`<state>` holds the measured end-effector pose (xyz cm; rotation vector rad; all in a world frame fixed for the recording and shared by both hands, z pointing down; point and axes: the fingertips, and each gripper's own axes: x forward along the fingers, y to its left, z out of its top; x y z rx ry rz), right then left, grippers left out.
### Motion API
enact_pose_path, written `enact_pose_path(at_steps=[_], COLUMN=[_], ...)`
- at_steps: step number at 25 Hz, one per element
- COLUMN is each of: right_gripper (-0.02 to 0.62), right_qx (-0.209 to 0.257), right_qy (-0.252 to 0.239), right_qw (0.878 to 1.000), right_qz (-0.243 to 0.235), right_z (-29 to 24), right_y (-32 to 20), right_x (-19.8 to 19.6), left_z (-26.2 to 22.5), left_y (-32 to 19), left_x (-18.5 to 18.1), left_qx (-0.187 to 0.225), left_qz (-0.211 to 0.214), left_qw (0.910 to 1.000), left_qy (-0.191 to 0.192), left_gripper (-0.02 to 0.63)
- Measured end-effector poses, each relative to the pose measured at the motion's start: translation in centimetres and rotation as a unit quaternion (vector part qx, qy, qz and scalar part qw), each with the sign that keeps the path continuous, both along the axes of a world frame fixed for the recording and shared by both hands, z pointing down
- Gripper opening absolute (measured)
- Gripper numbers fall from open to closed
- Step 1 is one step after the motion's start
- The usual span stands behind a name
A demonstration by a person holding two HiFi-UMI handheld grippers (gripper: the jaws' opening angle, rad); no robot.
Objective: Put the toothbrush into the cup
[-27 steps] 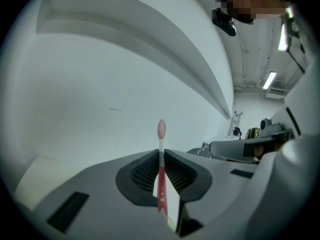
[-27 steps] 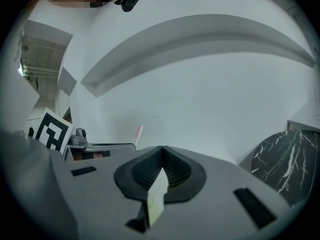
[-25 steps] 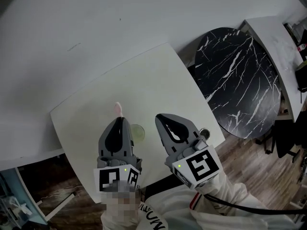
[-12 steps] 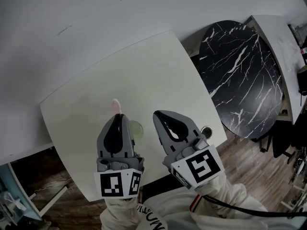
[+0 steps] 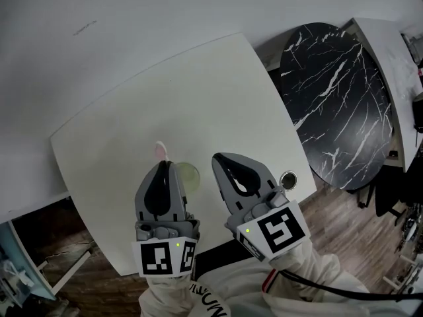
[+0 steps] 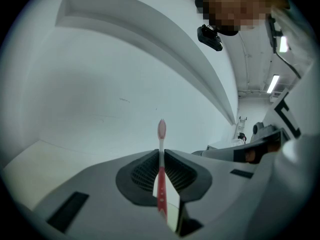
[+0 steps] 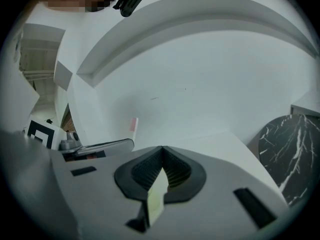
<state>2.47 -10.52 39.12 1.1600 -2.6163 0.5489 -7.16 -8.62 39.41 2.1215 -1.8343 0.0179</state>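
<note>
Even, dimmish light, sharp focus (fisheye-bent, dark-vignetted edges).

I am looking down on one off-white table (image 5: 152,111), a square top with rounded corners that stands on a brown wood-plank floor (image 5: 344,207). Its far side lies just beside a white wall (image 5: 198,12); I cannot tell whether the two touch. The top is plain and matt, and one corner points toward me.

Directly on it I make out a pale green cup (image 5: 190,176), seen from above, so its round mouth faces my head view. It stands upright in the near half of the top, well in from the right-hand edge and closer to the near side than to the wall. Its left side is covered from where I look, so I cannot see the whole rim.
</note>
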Motion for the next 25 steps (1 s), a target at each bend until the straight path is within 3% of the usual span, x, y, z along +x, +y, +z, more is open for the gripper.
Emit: enact_pose_path(at_steps=[16,25], right_gripper=[0.005,0.005], right_qx=[-0.012,-0.023], right_qy=[0.004,0.010], right_qw=[1.000,1.000], right_qz=[-0.003,-0.005], right_z=[1.9,3.5], right_y=[0.4,0.6], right_x=[-0.3,-0.3], left_z=[1.0,3.0], left_y=[0.0,0.2], left_x=[0.0,0.6], left_qx=[0.025,0.001], left_qz=[-0.006,-0.005], left_qw=[0.9996,0.9995], left_qy=[-0.009,-0.030], left_gripper=[0.043,0.043])
